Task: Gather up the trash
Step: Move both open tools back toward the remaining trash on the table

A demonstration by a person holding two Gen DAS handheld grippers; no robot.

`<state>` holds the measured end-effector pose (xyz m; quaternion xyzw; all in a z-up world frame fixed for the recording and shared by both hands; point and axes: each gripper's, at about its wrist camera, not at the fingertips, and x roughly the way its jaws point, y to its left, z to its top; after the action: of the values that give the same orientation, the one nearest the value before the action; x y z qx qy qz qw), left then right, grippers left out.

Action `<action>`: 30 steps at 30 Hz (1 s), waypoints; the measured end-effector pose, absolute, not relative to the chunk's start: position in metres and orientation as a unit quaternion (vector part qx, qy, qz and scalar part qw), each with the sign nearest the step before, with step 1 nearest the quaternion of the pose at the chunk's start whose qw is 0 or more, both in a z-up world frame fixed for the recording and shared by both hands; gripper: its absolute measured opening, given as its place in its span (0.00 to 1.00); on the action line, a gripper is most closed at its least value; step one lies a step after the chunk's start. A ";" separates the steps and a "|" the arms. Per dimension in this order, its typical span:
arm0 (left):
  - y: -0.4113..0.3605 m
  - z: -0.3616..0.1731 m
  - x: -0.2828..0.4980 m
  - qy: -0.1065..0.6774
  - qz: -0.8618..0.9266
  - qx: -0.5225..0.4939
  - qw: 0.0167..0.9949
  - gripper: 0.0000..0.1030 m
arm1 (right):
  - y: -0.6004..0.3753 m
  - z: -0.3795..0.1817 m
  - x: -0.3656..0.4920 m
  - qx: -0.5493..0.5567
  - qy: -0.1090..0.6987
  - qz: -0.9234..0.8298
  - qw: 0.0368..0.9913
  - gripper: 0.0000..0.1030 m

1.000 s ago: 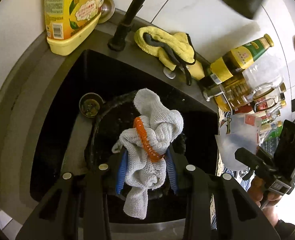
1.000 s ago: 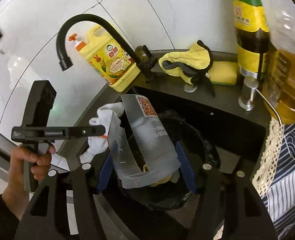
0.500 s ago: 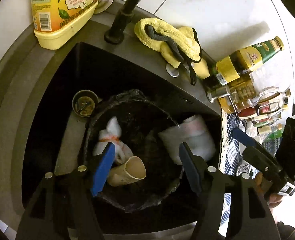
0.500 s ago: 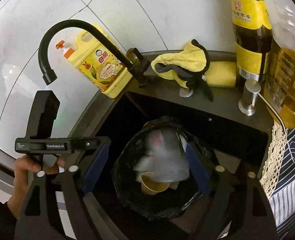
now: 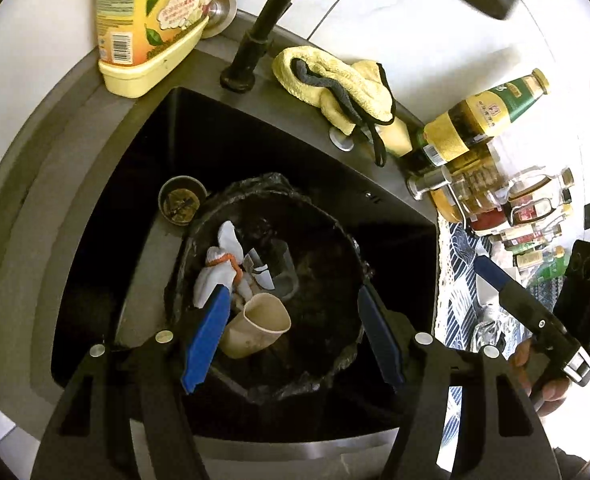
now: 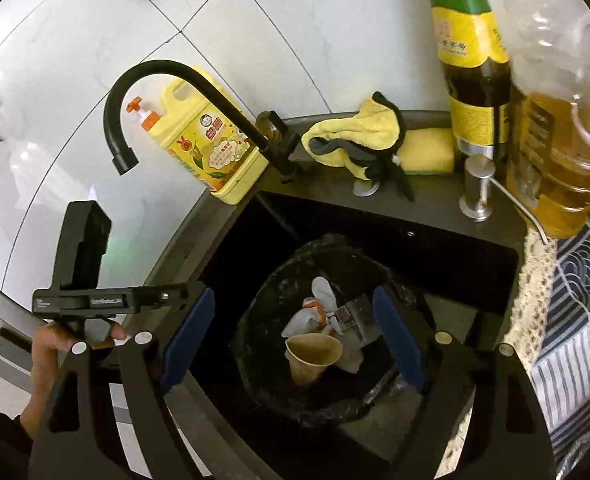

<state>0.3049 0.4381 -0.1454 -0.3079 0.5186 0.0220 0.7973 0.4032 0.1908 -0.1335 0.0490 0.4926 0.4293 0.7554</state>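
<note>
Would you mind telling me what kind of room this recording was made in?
Most likely a home kitchen: a dark sink with a black faucet, a yellow dish soap jug beside it, and cooking oil bottles along the tiled wall.

A black-lined round trash bin [image 5: 347,356] stands in the dark rectangular sink [image 5: 143,152]. In it a beige paper cup [image 5: 257,330] lies on its side, with a white knitted cloth [image 5: 219,268] behind it and a clear plastic cup [image 5: 283,270] to the right of the cloth. A small round drain strainer [image 5: 182,200] lies just beside the bin. Behind the sink, on the table [image 6: 423,196], a yellow detergent bottle [image 6: 211,152] stands left of the black curved faucet [image 6: 183,88], and a yellow folded rag [image 6: 355,140] lies right of it.
</note>
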 end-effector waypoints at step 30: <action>0.312 -0.098 0.276 0.481 0.027 -0.273 0.833 0.69 | -0.032 -0.094 0.388 0.060 0.445 0.313 0.837 0.79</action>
<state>0.2761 0.3125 -0.0984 -0.2729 0.4810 0.0273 0.8328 0.3879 -0.0319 -0.0944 0.0597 0.4450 0.3131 0.8369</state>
